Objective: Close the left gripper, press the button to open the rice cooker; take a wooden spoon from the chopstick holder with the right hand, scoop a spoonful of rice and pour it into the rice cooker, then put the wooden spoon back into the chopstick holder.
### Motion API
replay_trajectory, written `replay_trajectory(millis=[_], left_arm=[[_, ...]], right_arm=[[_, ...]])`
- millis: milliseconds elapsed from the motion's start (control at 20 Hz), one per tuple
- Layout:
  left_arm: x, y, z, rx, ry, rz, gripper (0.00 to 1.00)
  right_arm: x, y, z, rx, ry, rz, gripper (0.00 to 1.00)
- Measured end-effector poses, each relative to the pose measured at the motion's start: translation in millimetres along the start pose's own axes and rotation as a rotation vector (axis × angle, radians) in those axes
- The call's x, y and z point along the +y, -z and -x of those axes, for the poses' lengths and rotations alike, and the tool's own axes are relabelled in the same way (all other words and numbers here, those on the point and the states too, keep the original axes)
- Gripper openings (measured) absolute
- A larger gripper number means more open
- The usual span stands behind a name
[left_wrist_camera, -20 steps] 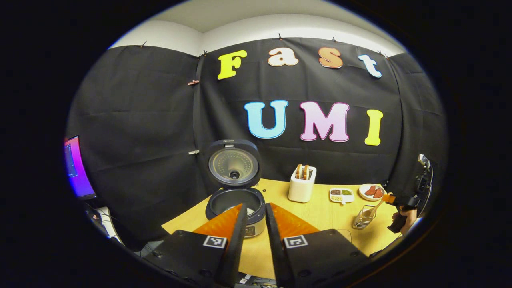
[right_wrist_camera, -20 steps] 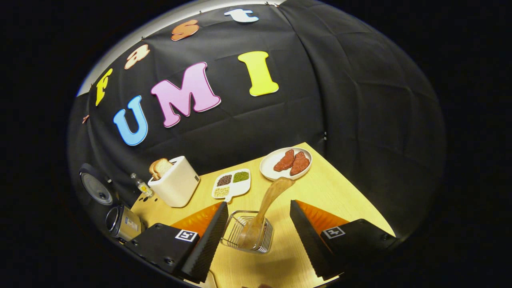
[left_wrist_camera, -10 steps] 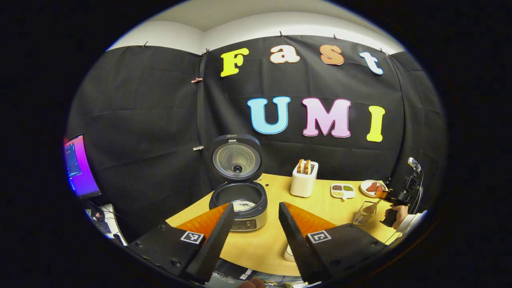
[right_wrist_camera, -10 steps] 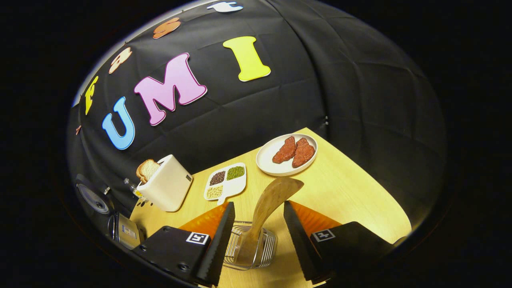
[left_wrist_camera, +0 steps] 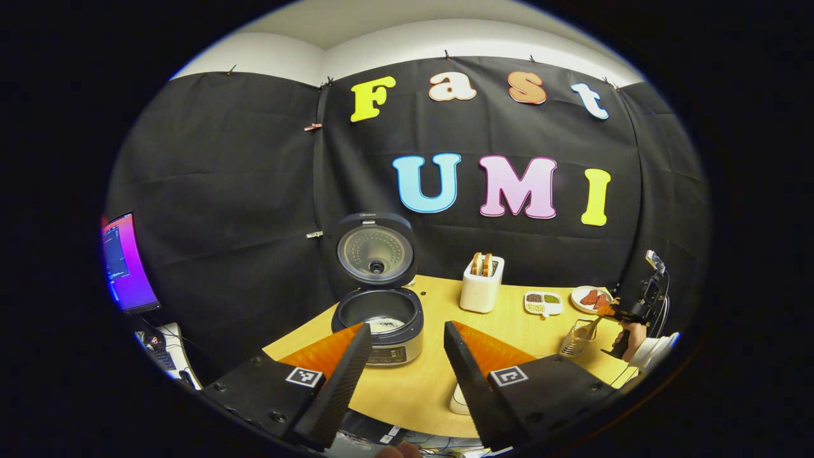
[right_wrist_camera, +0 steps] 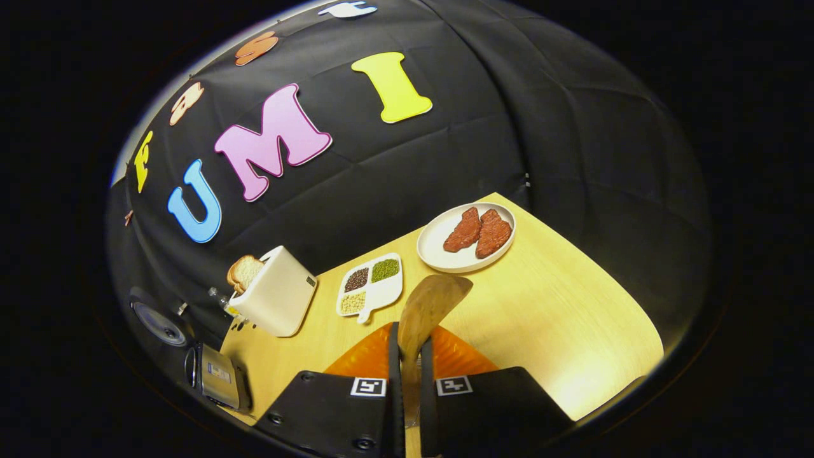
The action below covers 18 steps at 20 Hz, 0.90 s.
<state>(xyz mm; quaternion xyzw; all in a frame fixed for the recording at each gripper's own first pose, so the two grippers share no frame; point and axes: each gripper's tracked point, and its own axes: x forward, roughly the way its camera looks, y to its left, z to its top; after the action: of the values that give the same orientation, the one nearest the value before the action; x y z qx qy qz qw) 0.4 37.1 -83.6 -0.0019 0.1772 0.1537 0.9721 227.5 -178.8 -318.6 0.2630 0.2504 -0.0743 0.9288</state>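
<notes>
1. Left gripper view: a monitor (left_wrist_camera: 124,264) glows far to the left of the left gripper (left_wrist_camera: 402,359), whose fingers stand apart, holding nothing
2. Just ahead of that gripper, between its fingertips, the rice cooker (left_wrist_camera: 379,321) sits on the desk (left_wrist_camera: 420,388) with its lid (left_wrist_camera: 375,250) raised upright; white rice shows in the pot
3. Ahead and to the right stand a white toaster (left_wrist_camera: 481,284) with bread, then a divided dish (left_wrist_camera: 542,303) of grains, then a plate (left_wrist_camera: 588,298) of red meat
4. Far right, the wire chopstick holder (left_wrist_camera: 577,339) stands beside the right gripper (left_wrist_camera: 612,312), held by a hand (left_wrist_camera: 632,332)
5. Right gripper view: the toaster (right_wrist_camera: 275,299) is ahead to the left, the divided dish (right_wrist_camera: 372,286) just ahead, the plate (right_wrist_camera: 466,237) ahead to the right
6. The right gripper (right_wrist_camera: 407,381) is closed on the wooden spoon (right_wrist_camera: 427,310); both fingers press its handle and the bowl end rises forward above the fingertips
7. Whether the spoon's lower end is inside the holder, I cannot tell
</notes>
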Motion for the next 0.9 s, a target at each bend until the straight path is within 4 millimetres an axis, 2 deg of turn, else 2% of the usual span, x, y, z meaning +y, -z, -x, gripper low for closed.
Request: replay_trajectory(millis=[50,450,600,700,900], left_arm=[[1.3,0.1,1.0,0.000,-0.004,0.001,0.81],[2.2,0.7,5.0,-0.012,0.006,0.030,0.83],[3.3,-3.3,7.0,-0.032,0.012,0.026,0.84],[6.9,-5.5,8.1,-0.046,0.010,0.029,0.85],[14.8,-4.1,7.0,-0.064,0.021,0.061,0.88]], right_arm=[[3.4,-2.0,4.2,-0.007,-0.009,0.016,0.11],[28.8,-36.7,39.5,-0.074,-0.075,0.072,0.11],[41.9,-50.8,59.3,-0.099,-0.104,0.111,0.11],[59.3,-56.5,79.3,-0.104,-0.140,0.127,0.11],[105.7,-50.9,116.9,-0.081,-0.230,0.158,0.11]])
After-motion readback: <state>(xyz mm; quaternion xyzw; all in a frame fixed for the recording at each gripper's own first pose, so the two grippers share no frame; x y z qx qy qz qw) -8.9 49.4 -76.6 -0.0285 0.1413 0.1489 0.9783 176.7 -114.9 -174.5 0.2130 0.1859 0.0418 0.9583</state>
